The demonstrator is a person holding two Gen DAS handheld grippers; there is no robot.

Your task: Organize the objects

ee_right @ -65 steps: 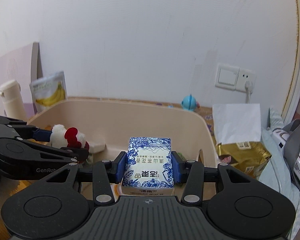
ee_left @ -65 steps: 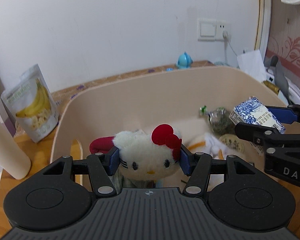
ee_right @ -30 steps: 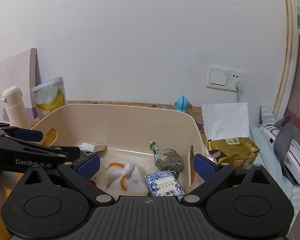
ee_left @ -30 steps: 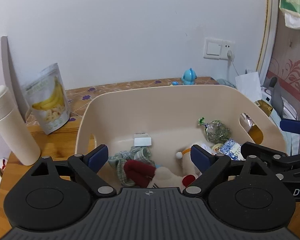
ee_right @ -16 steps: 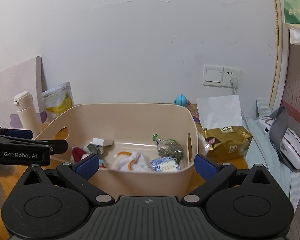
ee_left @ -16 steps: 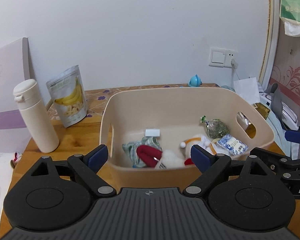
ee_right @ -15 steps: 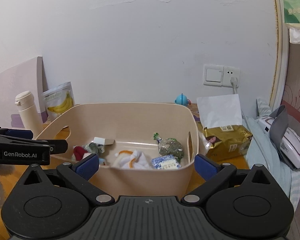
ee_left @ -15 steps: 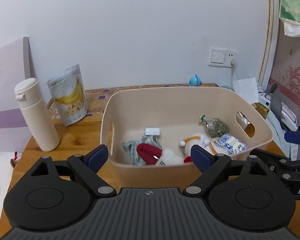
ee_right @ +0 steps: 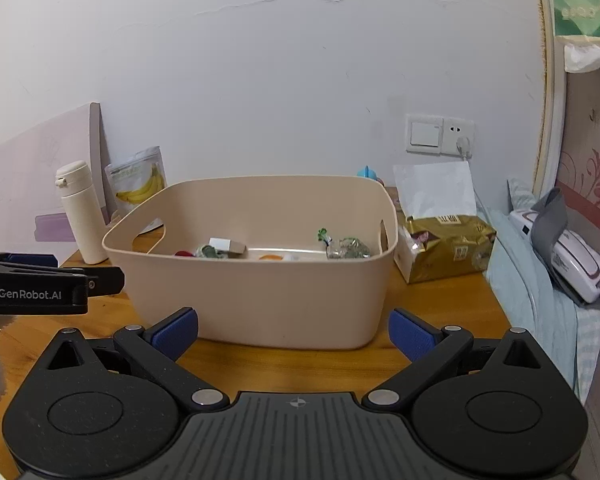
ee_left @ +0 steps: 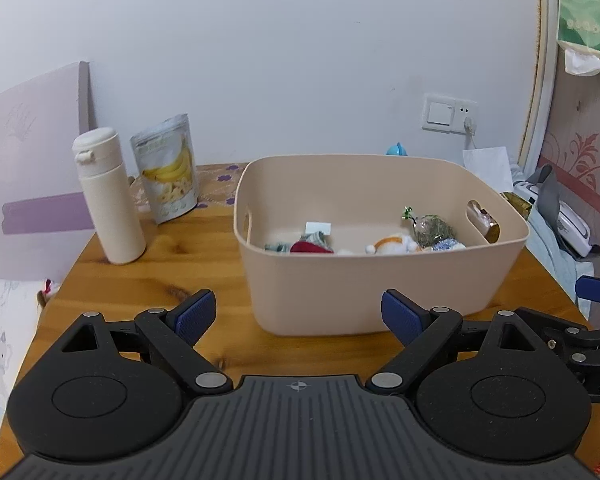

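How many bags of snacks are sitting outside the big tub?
2. The banana chip bag stands left of the beige tub, beside the cream bottle. The gold bag lies right of the tub. More may be hidden behind it.

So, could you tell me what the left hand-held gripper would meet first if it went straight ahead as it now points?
Most likely the near wall of the beige bin: the open left hand-held gripper points at it over bare wooden table, though depth is unclear.
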